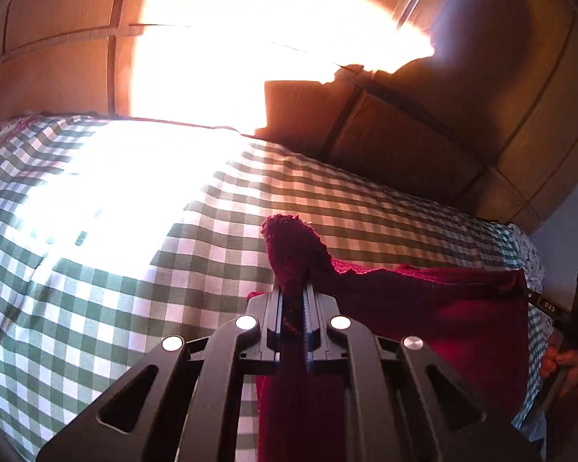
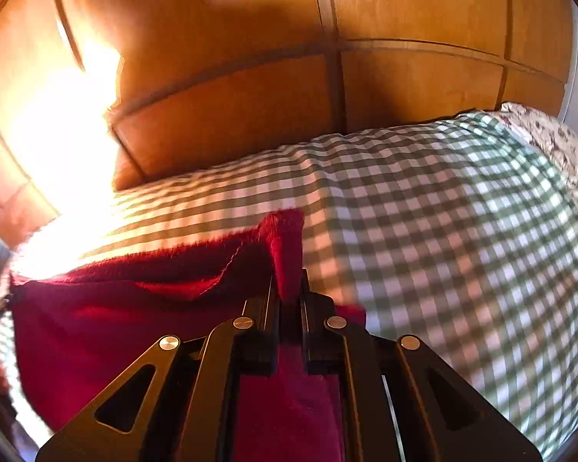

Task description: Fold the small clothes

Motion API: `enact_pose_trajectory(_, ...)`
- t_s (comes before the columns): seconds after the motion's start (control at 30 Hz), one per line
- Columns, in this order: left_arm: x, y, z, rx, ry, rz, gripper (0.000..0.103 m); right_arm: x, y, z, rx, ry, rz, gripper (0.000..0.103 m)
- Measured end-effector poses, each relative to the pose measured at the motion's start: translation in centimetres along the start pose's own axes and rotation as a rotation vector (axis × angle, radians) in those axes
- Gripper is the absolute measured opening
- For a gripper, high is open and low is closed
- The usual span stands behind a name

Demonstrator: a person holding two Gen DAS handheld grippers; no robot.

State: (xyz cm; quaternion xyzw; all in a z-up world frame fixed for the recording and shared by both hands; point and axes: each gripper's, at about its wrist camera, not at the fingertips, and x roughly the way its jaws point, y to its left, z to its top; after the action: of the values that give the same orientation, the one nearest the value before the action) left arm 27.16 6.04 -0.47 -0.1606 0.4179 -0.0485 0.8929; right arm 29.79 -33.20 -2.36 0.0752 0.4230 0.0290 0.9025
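From the left wrist, the left gripper has its fingers pinched tight on one corner of the dark red cloth, which hangs stretched above the checked bedspread toward the other tool held in a hand at the far right. From the right wrist, the right gripper is likewise clamped on the opposite corner, the cloth sagging slightly between them. I'd keep both corners level and taut, then lay the top edge down evenly for a clean fold.
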Motion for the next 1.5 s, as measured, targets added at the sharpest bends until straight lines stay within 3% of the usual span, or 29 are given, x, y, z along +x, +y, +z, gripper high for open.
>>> enact_pose_trajectory(0.17, 5.6, 0.1, -0.5, 0.012, 0.096, 0.102, 0.008, 5.8, -0.4, -1.4, -0.004, 0.099, -0.098, 0.006)
enact_pose_trajectory(0.3, 6.2, -0.2, -1.0, 0.016, 0.100, 0.143, 0.014, 5.3, -0.8, -2.1, 0.004, 0.060, -0.073, 0.012)
enact_pose_trajectory(0.37, 5.0, 0.0, -0.8, -0.008, 0.088, 0.175, 0.033, 4.3, -1.3, -2.2, 0.013, 0.052, -0.061, 0.031)
enact_pose_trajectory(0.4, 4.1, 0.1, -0.9, -0.011, 0.070, 0.169, 0.034, 3.2, -1.9, -2.4, 0.026, 0.031, -0.036, 0.047)
enact_pose_trajectory(0.43, 2.9, 0.0, -1.1, -0.007, 0.047, 0.156, 0.034, 2.0, -2.4, -2.8, 0.039, 0.008, -0.019, 0.053)
enact_pose_trajectory(0.6, -1.8, -1.2, -4.9, 0.074, 0.003, 0.077, 0.036, -3.5, -5.1, -7.2, 0.131, -0.008, 0.089, 0.053)
enact_pose_trajectory(0.73, -4.2, -2.1, -9.6, 0.133, 0.027, 0.013, 0.040, -5.7, -6.6, -11.6, 0.169, 0.064, 0.178, 0.053)
enact_pose_trajectory(0.83, -5.8, -1.9, -12.6, 0.120, 0.030, -0.012, 0.052, -6.6, -6.4, -15.2, 0.160, 0.124, 0.220, 0.053)
enact_pose_trajectory(0.9, -6.4, -1.6, -14.3, 0.113, 0.041, -0.013, 0.053, -6.9, -6.1, -17.3, 0.167, 0.147, 0.228, 0.053)
enact_pose_trajectory(1.0, -5.8, -1.0, -16.3, 0.154, 0.079, 0.087, 0.054, -7.0, -5.4, -18.4, 0.140, 0.144, 0.166, 0.018)
enact_pose_trajectory(1.03, -5.4, -0.6, -16.8, 0.152, 0.099, 0.098, 0.055, -7.4, -5.0, -18.3, 0.119, 0.130, 0.147, 0.013)
enact_pose_trajectory(1.13, -5.6, 0.3, -17.7, 0.127, 0.091, 0.102, 0.059, -8.5, -4.5, -17.6, 0.047, 0.083, 0.082, 0.010)
enact_pose_trajectory(1.27, -7.1, -0.1, -17.0, 0.087, 0.059, 0.075, 0.053, -7.4, -4.4, -18.3, 0.016, 0.118, 0.039, 0.011)
enact_pose_trajectory(1.33, -8.2, -0.9, -16.7, 0.101, 0.022, 0.034, 0.053, -8.2, -4.3, -17.9, 0.039, 0.088, 0.036, 0.029)
enact_pose_trajectory(1.4, -9.1, -2.4, -16.9, 0.133, 0.006, -0.018, 0.053, -9.7, -3.9, -17.6, 0.049, 0.035, 0.038, 0.031)
enact_pose_trajectory(1.5, -8.9, -5.0, -17.5, 0.216, 0.010, -0.063, 0.053, -11.4, -1.1, -16.9, 0.006, -0.031, 0.121, 0.031)
